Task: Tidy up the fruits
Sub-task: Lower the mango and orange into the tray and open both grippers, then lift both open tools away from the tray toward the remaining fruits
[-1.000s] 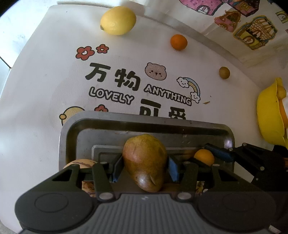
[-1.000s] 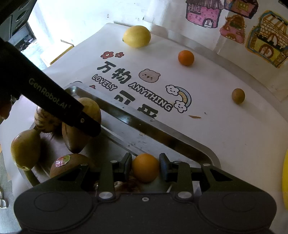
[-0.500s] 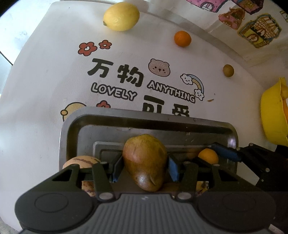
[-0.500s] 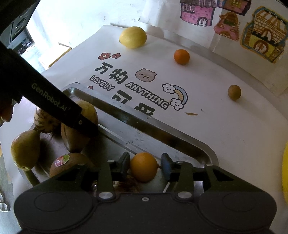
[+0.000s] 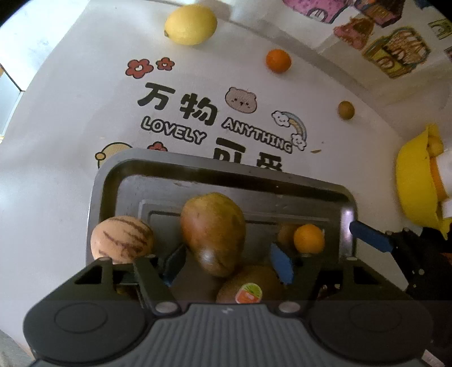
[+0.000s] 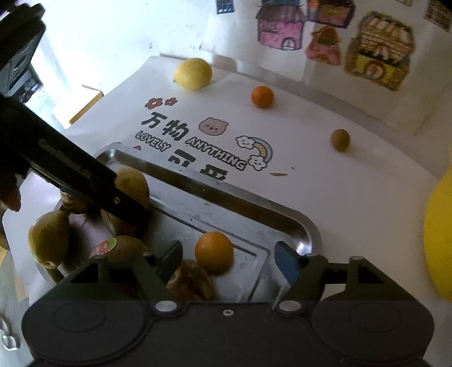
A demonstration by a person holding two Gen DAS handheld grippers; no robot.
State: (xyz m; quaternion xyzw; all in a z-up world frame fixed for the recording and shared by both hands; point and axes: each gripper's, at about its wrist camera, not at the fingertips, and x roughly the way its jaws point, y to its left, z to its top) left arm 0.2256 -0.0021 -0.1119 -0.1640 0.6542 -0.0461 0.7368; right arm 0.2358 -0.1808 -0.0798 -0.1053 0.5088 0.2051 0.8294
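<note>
My left gripper [image 5: 226,262] is spread apart around the pear [image 5: 213,231], not pinching it, and my right gripper [image 6: 227,261] is spread too, with the small orange [image 6: 214,251] lying free on the metal tray [image 6: 308,231]. So several fruits already sit in the tray, I judge. Left out on the cloth toward the top of the frame: the lemon [image 5: 190,24], another orange [image 5: 278,60], and a small brown fruit [image 5: 346,110].
</note>
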